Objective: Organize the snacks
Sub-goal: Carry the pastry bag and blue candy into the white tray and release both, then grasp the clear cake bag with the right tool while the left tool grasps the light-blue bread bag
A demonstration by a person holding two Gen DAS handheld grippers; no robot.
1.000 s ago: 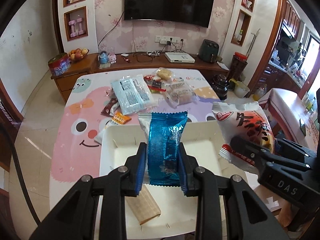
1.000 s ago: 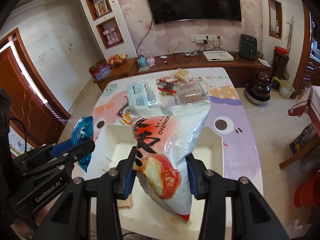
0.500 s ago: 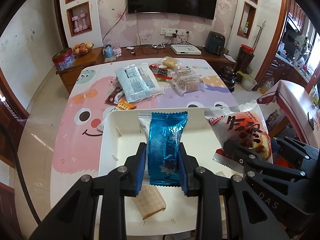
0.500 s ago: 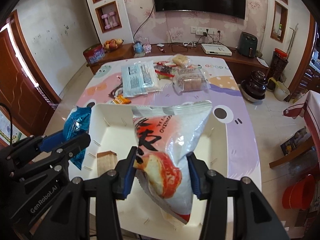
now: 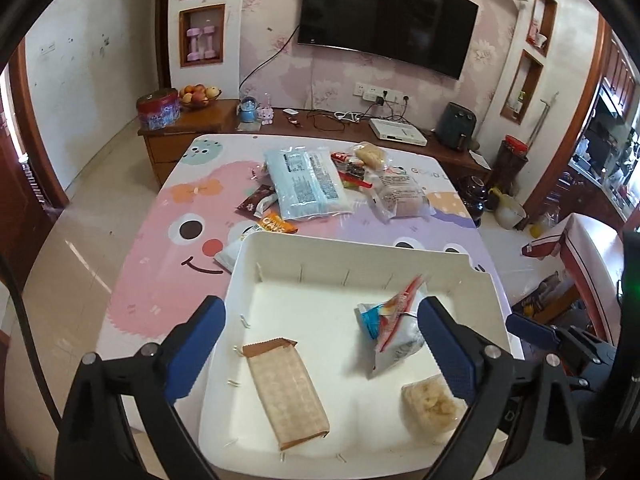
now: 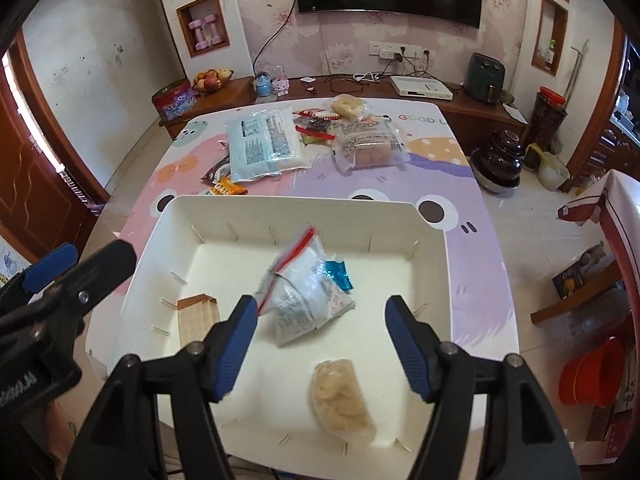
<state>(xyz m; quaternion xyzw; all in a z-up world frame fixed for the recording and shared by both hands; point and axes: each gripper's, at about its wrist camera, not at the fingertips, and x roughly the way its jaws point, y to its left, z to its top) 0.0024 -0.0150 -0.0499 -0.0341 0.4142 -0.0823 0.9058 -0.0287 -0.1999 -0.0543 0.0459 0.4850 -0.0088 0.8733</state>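
Note:
A white tray [image 5: 360, 245] [image 6: 288, 204] sits at the table's near end, below both grippers. In it the white-and-red snack bag [image 6: 304, 296] [image 5: 396, 340] lies loose, half covering the blue foil packet [image 6: 340, 274] [image 5: 370, 318]. A brown wafer packet [image 5: 286, 392] [image 6: 198, 318] and a clear bag of pale snacks [image 6: 342, 400] [image 5: 430, 404] lie there too. My left gripper [image 5: 322, 320] hangs over the tray, jaws opening wide and empty. My right gripper [image 6: 320, 312] is also opening, and its pads are clear of the bag beneath it.
Beyond the tray, loose snacks lie on the cartoon tablecloth: a large pale blue packet [image 5: 304, 186], a clear bag of brown bread [image 5: 400, 200], an orange packet [image 5: 276, 224] and a dark one [image 5: 256, 202]. A wooden sideboard [image 5: 208, 120] stands behind the table.
Both grippers went from shut to open. The blue foil packet and the white-and-red bag left their jaws and now lie in the tray.

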